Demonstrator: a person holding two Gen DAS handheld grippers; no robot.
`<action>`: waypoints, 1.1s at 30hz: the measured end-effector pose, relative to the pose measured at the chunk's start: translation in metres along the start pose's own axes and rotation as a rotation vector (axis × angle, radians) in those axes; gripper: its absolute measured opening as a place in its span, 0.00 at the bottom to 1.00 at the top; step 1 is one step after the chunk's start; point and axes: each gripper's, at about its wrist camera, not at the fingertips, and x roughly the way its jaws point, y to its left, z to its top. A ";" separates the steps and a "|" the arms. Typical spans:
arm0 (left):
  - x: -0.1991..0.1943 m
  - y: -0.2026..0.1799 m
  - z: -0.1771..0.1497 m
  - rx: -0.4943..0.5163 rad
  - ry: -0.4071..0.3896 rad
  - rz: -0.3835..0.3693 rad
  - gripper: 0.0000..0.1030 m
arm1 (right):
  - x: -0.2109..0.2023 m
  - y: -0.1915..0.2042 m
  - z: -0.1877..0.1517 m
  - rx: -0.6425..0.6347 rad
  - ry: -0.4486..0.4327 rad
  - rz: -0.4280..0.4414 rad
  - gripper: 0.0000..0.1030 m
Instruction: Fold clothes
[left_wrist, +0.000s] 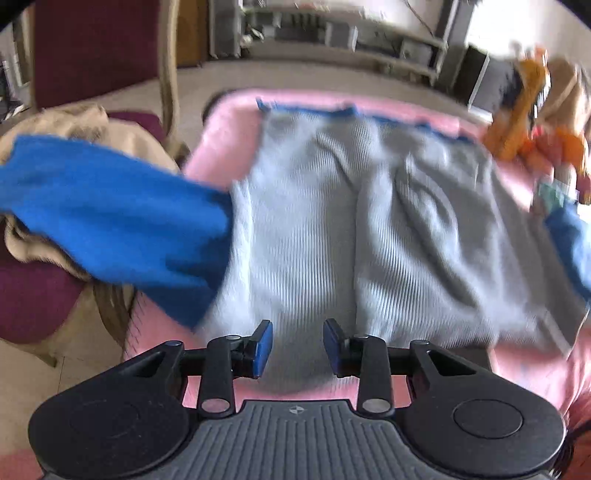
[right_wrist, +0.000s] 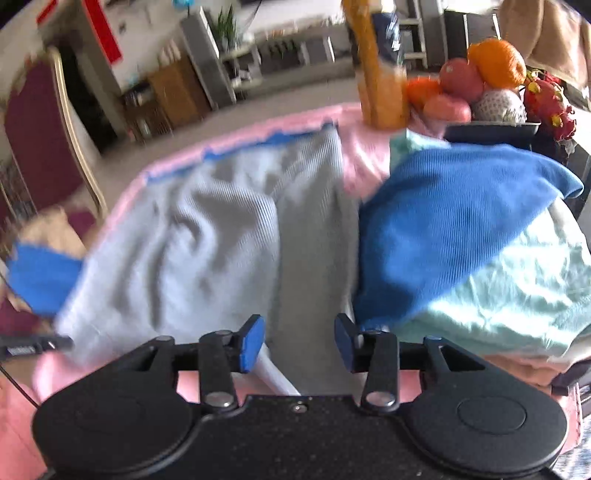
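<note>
A grey ribbed sweater lies spread flat on a pink table cover, blue trim along its far edge. Its left blue sleeve hangs out over the table's left side. The right blue sleeve rests on a mint-green cloth. My left gripper hovers above the sweater's near edge, open, with nothing pinched between its blue pads. My right gripper is also open over the near edge, beside the right sleeve. Both views are motion-blurred.
A maroon chair stands left of the table with beige cloth heaped on its seat. At the far right corner sit a dark bowl of fruit and a tall orange-yellow object. Shelves and cabinets line the back wall.
</note>
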 end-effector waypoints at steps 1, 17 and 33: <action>-0.006 0.000 0.008 -0.007 -0.024 -0.005 0.32 | -0.007 0.001 0.010 0.010 -0.020 0.016 0.41; 0.038 0.004 0.137 -0.046 -0.122 0.020 0.35 | 0.027 0.047 0.153 0.010 -0.210 0.034 0.51; 0.244 -0.012 0.228 -0.006 -0.023 0.130 0.19 | 0.255 -0.020 0.225 0.156 -0.114 -0.176 0.38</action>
